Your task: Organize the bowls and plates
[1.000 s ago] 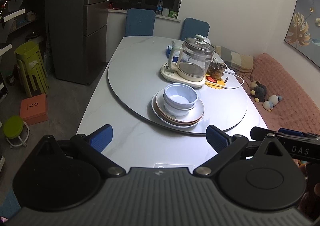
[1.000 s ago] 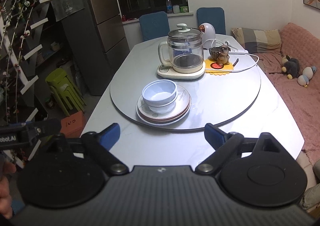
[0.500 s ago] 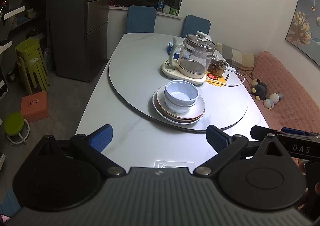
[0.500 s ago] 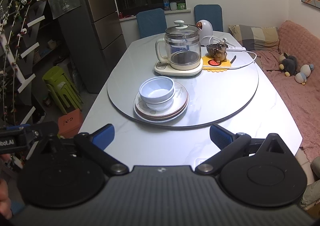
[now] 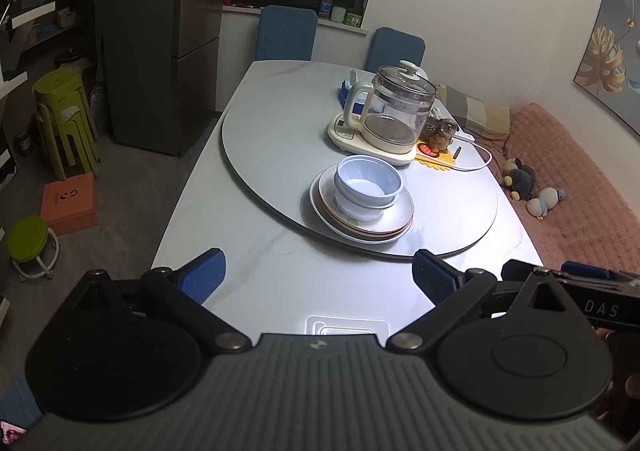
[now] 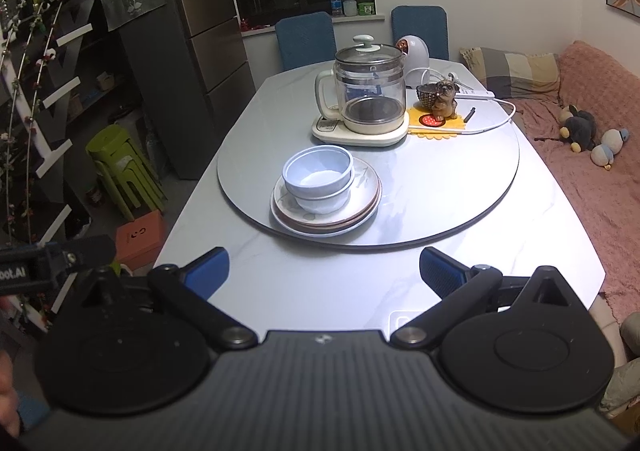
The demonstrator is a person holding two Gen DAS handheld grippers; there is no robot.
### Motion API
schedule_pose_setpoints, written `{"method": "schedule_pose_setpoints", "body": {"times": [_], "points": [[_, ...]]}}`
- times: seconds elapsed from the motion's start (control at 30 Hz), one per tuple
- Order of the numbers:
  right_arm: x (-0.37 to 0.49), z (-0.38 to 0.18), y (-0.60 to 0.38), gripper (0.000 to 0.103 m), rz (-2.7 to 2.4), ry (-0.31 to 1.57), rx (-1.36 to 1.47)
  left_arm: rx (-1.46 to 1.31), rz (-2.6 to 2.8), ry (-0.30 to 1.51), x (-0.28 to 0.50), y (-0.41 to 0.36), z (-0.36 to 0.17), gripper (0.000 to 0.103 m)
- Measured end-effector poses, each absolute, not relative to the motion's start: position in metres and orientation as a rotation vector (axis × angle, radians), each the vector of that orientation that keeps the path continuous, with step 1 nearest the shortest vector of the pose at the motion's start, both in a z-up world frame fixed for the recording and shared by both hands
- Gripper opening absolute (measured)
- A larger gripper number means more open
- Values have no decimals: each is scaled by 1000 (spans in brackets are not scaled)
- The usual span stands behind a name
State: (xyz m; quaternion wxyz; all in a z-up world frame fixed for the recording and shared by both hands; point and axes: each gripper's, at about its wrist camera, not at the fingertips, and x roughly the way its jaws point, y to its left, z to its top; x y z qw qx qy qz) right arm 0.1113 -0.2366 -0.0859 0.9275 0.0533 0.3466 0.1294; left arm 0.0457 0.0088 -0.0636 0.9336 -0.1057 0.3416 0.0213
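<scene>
right gripper (image 6: 324,269): jaws wider apart than a second ago, now spread to their widest, nothing between the blue pads. in its view the stack of plates (image 6: 326,197) and the two nested bowls (image 6: 318,175) sit slightly lower and further left in frame than a second ago. left wrist view: framing shifted slightly, same stack a little lower.

Two nested bowls (image 6: 318,175) sit on a stack of plates (image 6: 326,207) at the near left edge of the turntable (image 6: 440,187), which lies on the worktop (image 6: 280,283). Kettle (image 6: 370,89) on its base (image 6: 360,133) stands behind the stack, toward the turntable's far edge; dog figurine (image 6: 444,95) just right of the kettle. Two chairs (image 6: 306,37) stand behind the worktop's far edge.
</scene>
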Motion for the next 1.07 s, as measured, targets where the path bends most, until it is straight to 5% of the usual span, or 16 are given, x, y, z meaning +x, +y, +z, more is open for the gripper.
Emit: {"method": "schedule_pose_setpoints", "body": {"times": [1.07], "points": [[99, -83, -237, 103, 262, 714, 104, -195, 18, 700, 30, 3, -57, 101]]}}
